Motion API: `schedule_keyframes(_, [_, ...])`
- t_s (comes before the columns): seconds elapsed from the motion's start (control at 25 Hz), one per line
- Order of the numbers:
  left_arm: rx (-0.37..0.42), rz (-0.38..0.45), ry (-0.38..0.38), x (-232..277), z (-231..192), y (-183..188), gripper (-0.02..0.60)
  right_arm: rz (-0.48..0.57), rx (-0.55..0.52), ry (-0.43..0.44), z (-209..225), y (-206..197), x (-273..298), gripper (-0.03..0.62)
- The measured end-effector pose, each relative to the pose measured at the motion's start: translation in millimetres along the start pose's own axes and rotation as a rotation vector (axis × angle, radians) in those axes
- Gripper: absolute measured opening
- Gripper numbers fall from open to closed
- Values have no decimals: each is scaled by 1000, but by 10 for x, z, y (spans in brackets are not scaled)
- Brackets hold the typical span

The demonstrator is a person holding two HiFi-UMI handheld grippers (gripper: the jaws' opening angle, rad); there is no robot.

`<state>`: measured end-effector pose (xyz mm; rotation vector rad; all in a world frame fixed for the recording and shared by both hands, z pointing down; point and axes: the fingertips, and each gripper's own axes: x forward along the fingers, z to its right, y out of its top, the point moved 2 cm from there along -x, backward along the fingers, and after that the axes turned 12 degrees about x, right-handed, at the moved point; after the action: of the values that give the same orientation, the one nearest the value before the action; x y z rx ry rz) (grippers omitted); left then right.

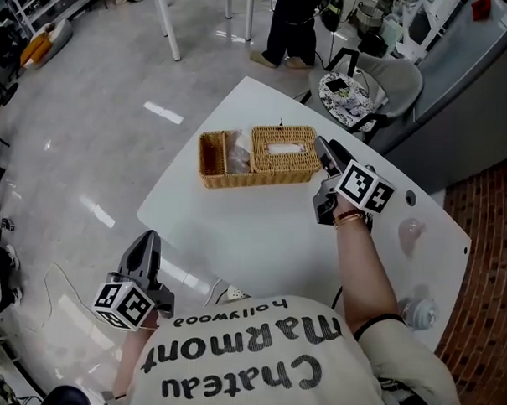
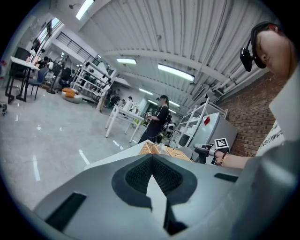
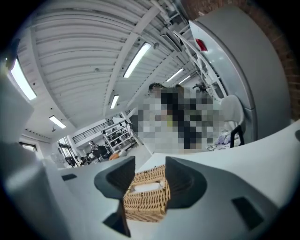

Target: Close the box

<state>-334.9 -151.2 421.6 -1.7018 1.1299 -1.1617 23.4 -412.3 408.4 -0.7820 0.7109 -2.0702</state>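
Wicker box (image 1: 257, 160): judged light, stiff, rough-woven; best taken at lid (image 1: 283, 150) edge; right hand-held gripper (image 1: 327, 149) spread wide, empty; left hand-held gripper (image 1: 149, 239) closed.

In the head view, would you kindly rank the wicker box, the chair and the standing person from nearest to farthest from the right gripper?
From the right gripper:
1. The wicker box, just to its left on the table.
2. The chair, beyond the table's far edge.
3. The standing person, farthest, at the top of the view.
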Motion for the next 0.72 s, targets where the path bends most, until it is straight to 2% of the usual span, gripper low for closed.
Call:
schedule_keyframes(0.24, [10, 40, -38, -62, 269, 128, 0, -21, 61, 16, -35, -100, -331, 175])
schedule_keyframes(0.44, [-56, 66, -74, -72, 657, 139, 0, -24, 75, 33, -4, -173, -726, 158])
schedule_keyframes(0.56, [-90, 74, -89, -94, 933, 136, 1, -26, 51, 31, 26, -201, -1011, 123])
schedule_keyframes(0.72, [-64, 83, -112, -211, 1296, 129, 0, -49, 56, 66, 8, -233, -1409, 70])
